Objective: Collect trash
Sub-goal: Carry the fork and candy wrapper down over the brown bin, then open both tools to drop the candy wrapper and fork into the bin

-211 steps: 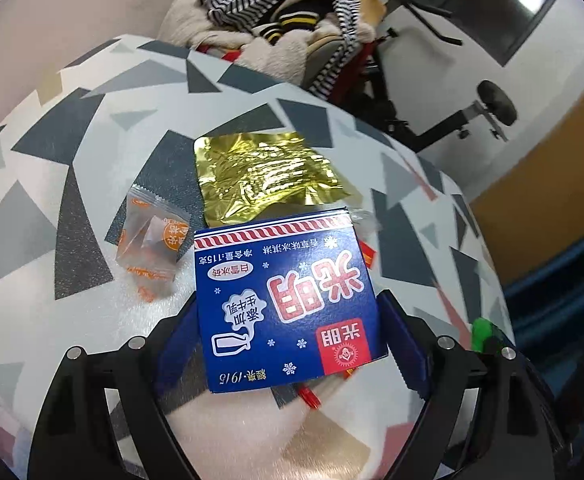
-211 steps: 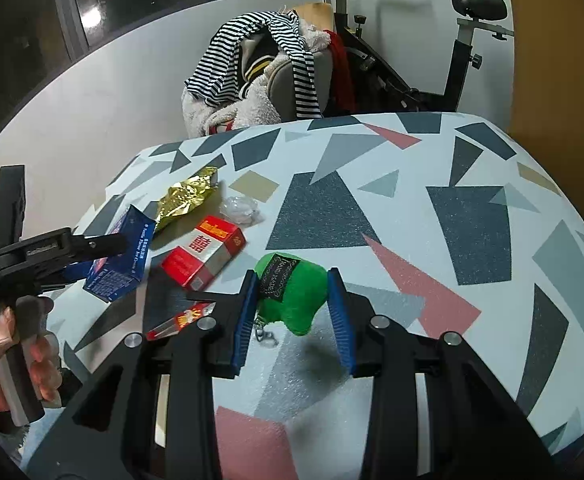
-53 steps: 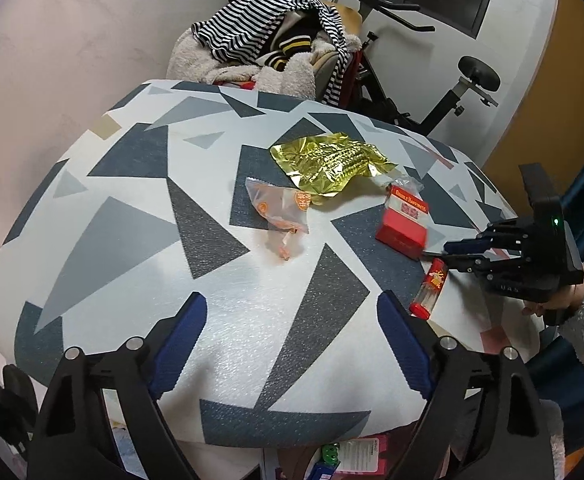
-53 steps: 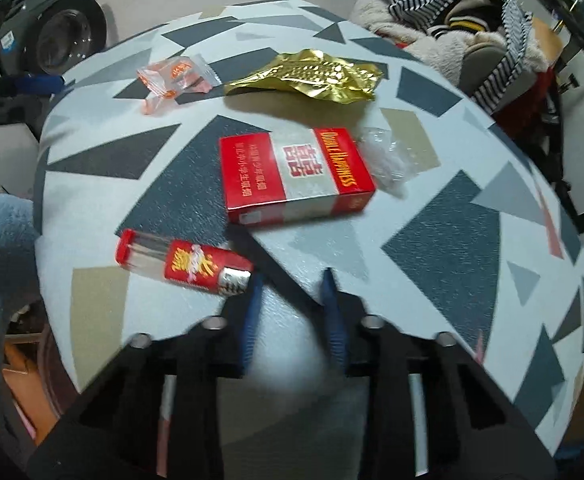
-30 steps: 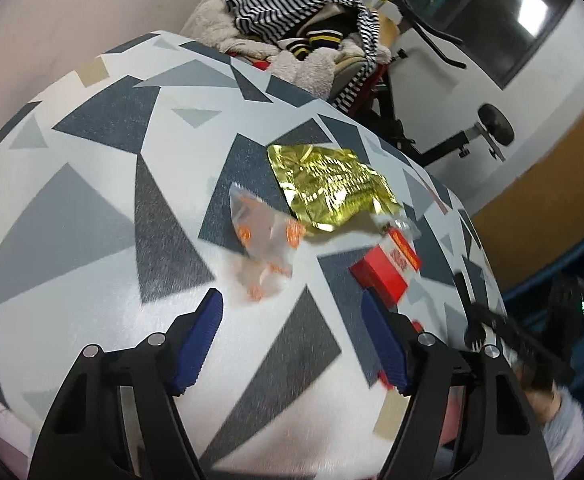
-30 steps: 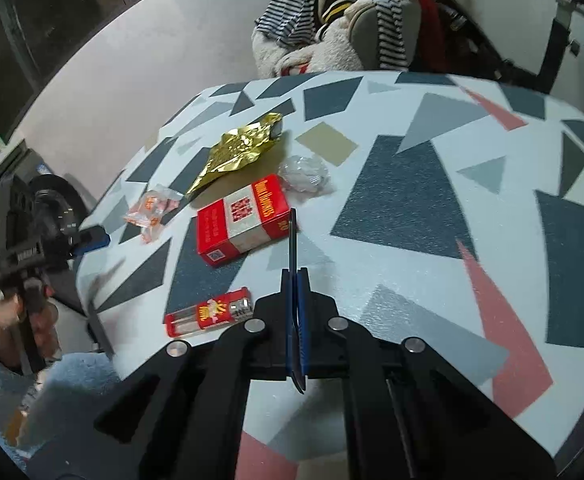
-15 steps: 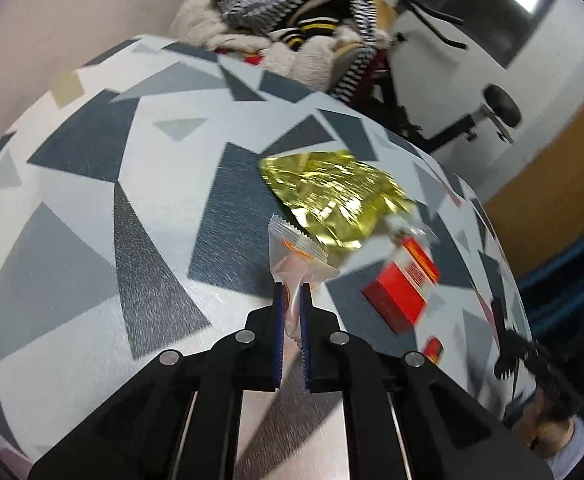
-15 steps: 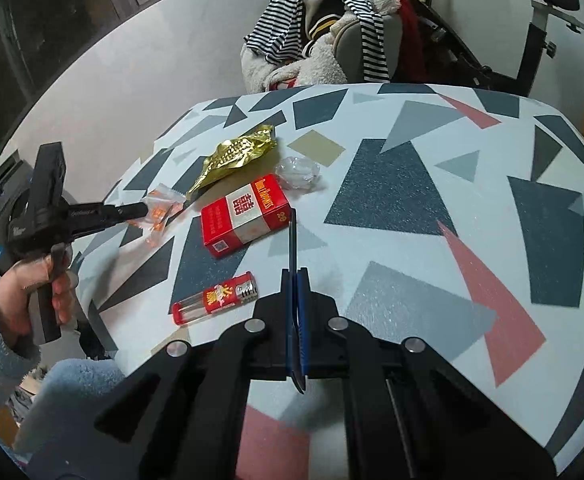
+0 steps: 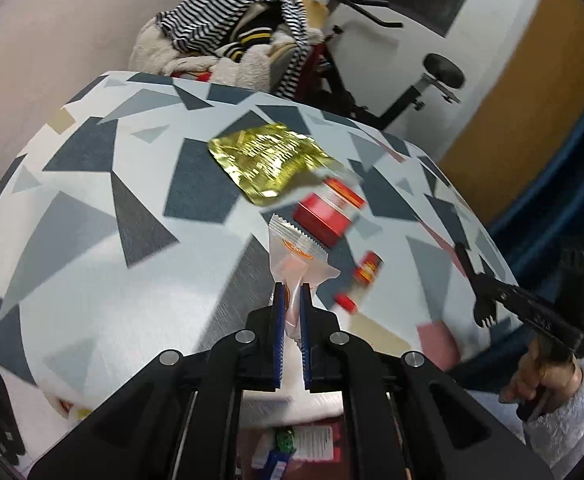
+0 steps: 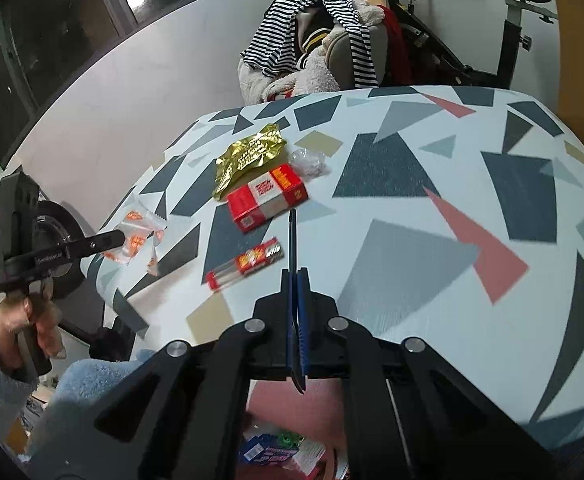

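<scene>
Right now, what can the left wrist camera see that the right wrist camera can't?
Only the left wrist view shows the left tool up close, shut on the clear orange-printed wrapper, and the person's right hand.

Only the right wrist view shows the right tool up close, shut and holding nothing, the clear crumpled plastic and the person's left hand.

Both show the patterned table, gold foil wrapper, red box, small red packet and striped clothes.

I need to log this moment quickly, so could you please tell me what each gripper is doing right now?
Left gripper: closed on the clear orange-printed wrapper.
Right gripper: closed, holding nothing.
</scene>
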`<control>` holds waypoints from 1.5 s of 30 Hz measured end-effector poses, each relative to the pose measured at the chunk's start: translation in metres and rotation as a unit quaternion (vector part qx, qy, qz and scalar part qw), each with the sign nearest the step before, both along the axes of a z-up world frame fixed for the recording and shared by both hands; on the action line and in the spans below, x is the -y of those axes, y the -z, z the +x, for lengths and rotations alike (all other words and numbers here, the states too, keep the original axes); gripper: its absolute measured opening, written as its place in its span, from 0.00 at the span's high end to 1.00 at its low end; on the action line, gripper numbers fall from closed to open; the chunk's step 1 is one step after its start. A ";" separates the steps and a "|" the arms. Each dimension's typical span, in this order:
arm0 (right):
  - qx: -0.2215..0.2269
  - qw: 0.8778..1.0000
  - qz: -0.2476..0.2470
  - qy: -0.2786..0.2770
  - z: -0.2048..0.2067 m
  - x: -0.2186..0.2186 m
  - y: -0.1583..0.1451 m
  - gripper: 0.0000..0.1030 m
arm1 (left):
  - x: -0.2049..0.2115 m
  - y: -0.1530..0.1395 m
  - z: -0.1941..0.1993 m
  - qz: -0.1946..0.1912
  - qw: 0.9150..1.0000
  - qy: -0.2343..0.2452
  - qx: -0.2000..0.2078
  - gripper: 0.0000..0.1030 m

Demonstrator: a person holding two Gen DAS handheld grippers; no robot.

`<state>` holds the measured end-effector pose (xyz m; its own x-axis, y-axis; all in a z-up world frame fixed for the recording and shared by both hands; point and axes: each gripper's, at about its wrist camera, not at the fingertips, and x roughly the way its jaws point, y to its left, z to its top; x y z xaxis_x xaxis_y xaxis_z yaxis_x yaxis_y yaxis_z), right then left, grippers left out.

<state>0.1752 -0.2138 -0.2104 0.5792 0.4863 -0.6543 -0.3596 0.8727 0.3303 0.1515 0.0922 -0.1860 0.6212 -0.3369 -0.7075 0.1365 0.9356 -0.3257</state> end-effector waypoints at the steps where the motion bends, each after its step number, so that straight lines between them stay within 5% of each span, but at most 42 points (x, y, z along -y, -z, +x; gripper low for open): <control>1: 0.000 1.000 0.002 0.002 -0.007 0.001 0.000 0.93 | 0.004 0.000 -0.008 -0.002 1.000 0.006 0.000 0.93; 15: -0.008 0.999 0.041 -0.001 -0.072 -0.002 0.011 0.93 | 0.062 0.038 -0.106 -0.013 0.995 0.093 -0.040 0.93; 25: -0.021 0.999 0.044 -0.002 -0.096 -0.005 0.030 0.93 | 0.082 0.079 -0.117 0.019 0.989 0.124 -0.079 0.92; 28: -0.039 0.998 0.051 -0.002 -0.100 -0.007 0.042 0.93 | 0.086 0.082 -0.120 0.036 0.988 0.131 -0.069 0.86; 32: -0.067 0.996 0.051 -0.016 -0.106 -0.018 0.062 0.93 | 0.085 0.082 -0.121 0.042 0.989 0.128 -0.057 0.57; 45: -0.125 0.991 0.004 -0.037 -0.109 -0.048 0.124 0.93 | 0.051 0.059 -0.128 0.062 0.997 0.038 0.000 0.32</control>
